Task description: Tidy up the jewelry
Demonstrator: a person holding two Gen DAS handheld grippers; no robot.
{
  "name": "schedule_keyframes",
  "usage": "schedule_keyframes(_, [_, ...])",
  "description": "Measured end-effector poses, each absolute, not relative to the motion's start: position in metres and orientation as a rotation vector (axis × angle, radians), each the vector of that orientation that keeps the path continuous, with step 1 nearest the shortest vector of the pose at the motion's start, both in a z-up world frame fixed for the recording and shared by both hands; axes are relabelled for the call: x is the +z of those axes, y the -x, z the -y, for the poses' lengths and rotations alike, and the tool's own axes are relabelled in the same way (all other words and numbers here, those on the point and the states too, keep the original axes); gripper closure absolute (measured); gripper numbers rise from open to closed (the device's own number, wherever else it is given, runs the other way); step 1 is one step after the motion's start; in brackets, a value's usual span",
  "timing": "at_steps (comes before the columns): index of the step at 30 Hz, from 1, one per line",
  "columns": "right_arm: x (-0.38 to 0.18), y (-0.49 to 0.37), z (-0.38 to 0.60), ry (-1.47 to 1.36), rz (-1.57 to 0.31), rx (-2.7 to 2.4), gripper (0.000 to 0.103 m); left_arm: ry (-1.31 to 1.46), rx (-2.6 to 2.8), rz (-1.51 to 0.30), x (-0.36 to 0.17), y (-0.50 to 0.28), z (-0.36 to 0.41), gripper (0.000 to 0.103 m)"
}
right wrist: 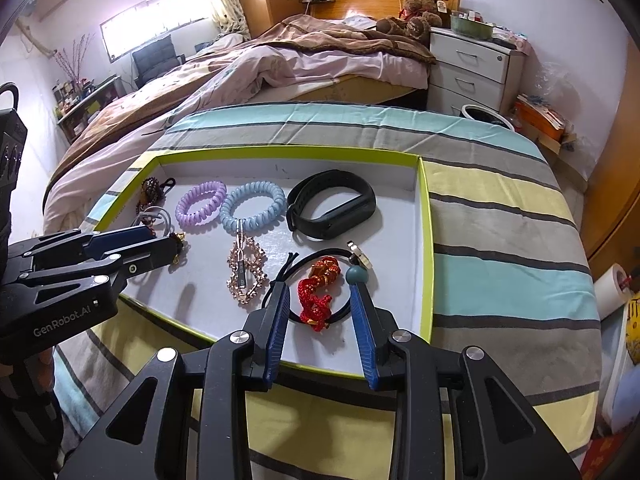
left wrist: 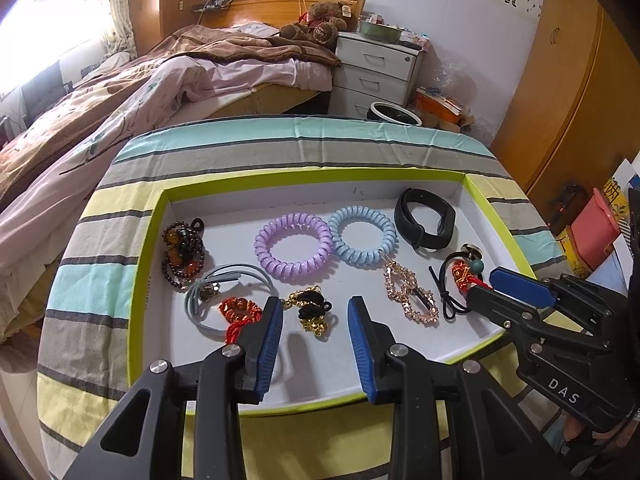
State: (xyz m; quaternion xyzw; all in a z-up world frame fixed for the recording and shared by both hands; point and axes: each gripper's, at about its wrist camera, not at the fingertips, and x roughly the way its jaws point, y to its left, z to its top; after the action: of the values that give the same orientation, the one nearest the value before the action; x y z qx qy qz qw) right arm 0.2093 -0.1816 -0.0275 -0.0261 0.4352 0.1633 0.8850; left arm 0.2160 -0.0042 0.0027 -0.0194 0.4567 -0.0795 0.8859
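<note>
blue-padded left claw (left wrist: 314,316) gapes empty over black-gold tie (left wrist: 310,312); right claw (right wrist: 320,300), likewise wide and empty, straddles red knot (right wrist: 316,300). jewelry lies spread in tray (right wrist: 427,240) on counter; sorting stage unclear; any pick needs a centred close.

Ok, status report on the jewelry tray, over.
Left gripper open above black-gold piece. Right gripper open around red knot charm. Tray crowded, nothing gripped.

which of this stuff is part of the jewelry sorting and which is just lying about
Job: purple spiral hair tie, light blue spiral hair tie, black rubber wristband, rose-gold chain bracelet, shallow green-rimmed white tray.

Lying about: brown teddy bear, white drawer unit.
</note>
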Motion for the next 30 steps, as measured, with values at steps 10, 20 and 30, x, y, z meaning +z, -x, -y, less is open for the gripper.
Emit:
schedule_keyframes(10, [-0.013, -0.184, 0.183, 0.050, -0.840, 0.312, 0.070, 0.004, -0.093, -0.884, 0.022, -0.187, 0.006, 0.054])
schedule_keyframes(20, [0.000, -0.146, 0.180, 0.020, -0.764, 0.303, 0.053, -0.041, 0.018, -0.836, 0.029, -0.142, 0.010, 0.054])
schedule_keyframes(30, [0.002, -0.115, 0.173, 0.017, -0.740, 0.302, 0.053, 0.013, 0.043, -0.823, 0.032, -0.108, 0.007, 0.054])
